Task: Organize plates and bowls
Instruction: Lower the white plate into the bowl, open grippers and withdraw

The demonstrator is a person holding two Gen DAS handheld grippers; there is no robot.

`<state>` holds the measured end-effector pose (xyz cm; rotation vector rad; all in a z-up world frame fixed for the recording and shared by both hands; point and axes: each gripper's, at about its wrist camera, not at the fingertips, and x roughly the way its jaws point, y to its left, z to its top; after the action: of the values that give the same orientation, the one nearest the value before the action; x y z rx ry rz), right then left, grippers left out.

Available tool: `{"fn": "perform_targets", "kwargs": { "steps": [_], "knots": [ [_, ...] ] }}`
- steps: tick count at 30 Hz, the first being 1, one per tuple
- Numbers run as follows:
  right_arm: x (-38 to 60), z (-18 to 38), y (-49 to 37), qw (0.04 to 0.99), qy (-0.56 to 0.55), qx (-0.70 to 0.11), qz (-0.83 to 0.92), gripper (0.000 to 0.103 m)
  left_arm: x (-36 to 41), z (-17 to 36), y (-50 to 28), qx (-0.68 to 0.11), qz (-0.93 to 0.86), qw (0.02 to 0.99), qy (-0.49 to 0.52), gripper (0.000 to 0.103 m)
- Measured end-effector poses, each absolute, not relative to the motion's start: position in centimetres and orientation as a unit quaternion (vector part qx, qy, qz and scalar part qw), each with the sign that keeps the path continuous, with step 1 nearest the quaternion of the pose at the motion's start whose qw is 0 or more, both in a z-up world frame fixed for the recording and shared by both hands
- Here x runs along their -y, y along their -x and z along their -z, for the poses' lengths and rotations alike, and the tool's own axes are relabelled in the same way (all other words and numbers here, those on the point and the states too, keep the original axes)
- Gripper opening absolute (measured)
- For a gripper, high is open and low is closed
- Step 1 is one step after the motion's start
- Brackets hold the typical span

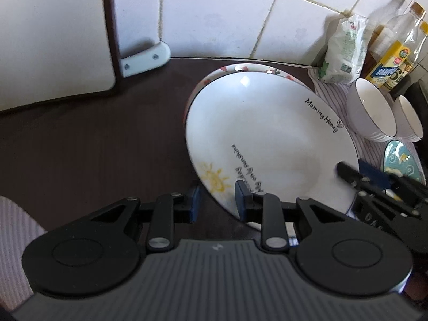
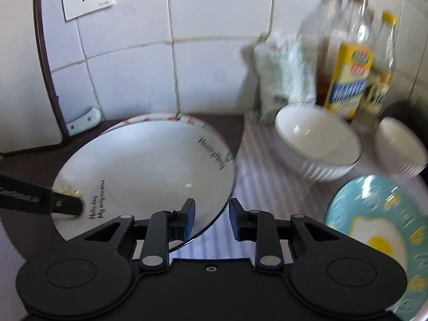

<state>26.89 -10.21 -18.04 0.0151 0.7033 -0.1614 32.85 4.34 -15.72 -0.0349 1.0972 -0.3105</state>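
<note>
White lettered plate (image 1: 267, 139) lay btwn both: left hand-held gripper (image 1: 218, 200) and right hand-held gripper (image 2: 211, 219) straddled opposite rims, jaws apart, nothing clamped.

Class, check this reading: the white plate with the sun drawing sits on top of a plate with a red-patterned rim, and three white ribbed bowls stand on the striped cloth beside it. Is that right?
Not quite. Only two white ribbed bowls stand on the striped cloth, as the right wrist view shows. The rest holds: the sun plate sits on the red-patterned plate.
</note>
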Motion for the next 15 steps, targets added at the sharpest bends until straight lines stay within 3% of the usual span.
{"fn": "perform_targets", "kwargs": {
  "steps": [15],
  "knots": [
    [12.7,11.0,-19.9,0.939,-0.075,-0.327,0.07,0.037,-3.9,10.5,-28.1,-0.52,0.156,0.839,-0.036,0.042]
  ]
}}
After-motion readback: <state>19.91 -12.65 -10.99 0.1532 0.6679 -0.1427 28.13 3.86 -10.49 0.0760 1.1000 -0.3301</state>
